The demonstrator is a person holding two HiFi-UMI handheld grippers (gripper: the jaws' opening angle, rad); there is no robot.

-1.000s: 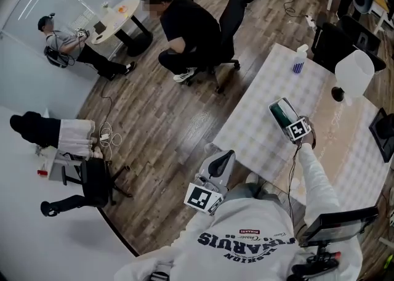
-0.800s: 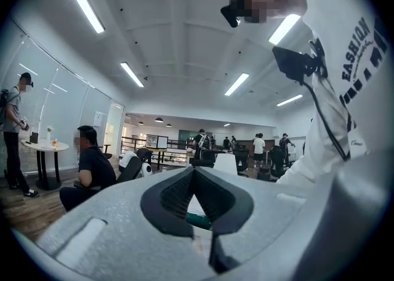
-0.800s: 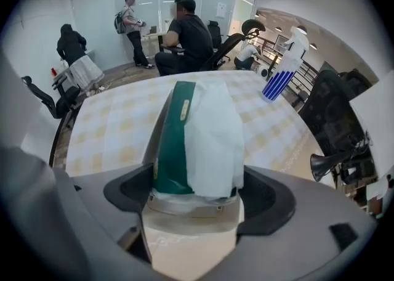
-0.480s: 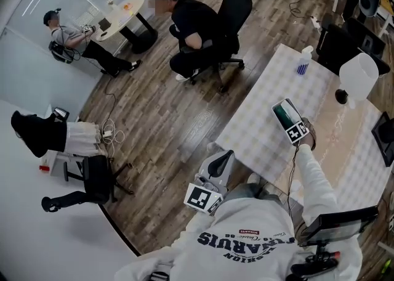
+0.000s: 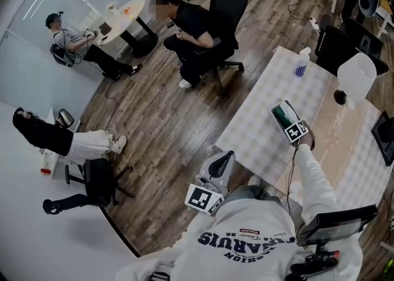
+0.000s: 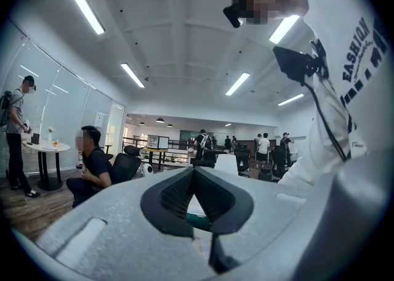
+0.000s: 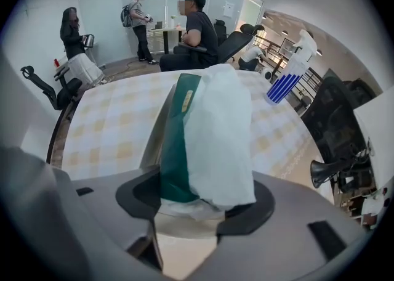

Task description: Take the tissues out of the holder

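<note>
A green tissue pack (image 7: 175, 144) with a white tissue (image 7: 221, 132) sticking out lies in a grey holder (image 7: 152, 141) on the checked table (image 5: 258, 119). My right gripper (image 7: 200, 203) reaches around its near end. Its jaws are closing, and the dark pads touch the pack on both sides. In the head view the right gripper (image 5: 288, 119) sits over the tissue pack (image 5: 283, 113) at the table's middle. My left gripper (image 5: 221, 159) hangs off the table's near edge beside my body, shut, with nothing in it. In its own view the left gripper (image 6: 194, 172) points out into the room.
A spray bottle (image 5: 300, 61) stands at the table's far end, and a white jug (image 5: 356, 75) stands to the right. A dark screen (image 5: 335, 224) sits by my right side. A person sits on an office chair (image 5: 221, 8) beyond the table, and others are at the far left.
My right gripper stays at the tissue pack with hardly any shift. The seated person on the chair has turned and rolled a little. The left gripper has not moved.
</note>
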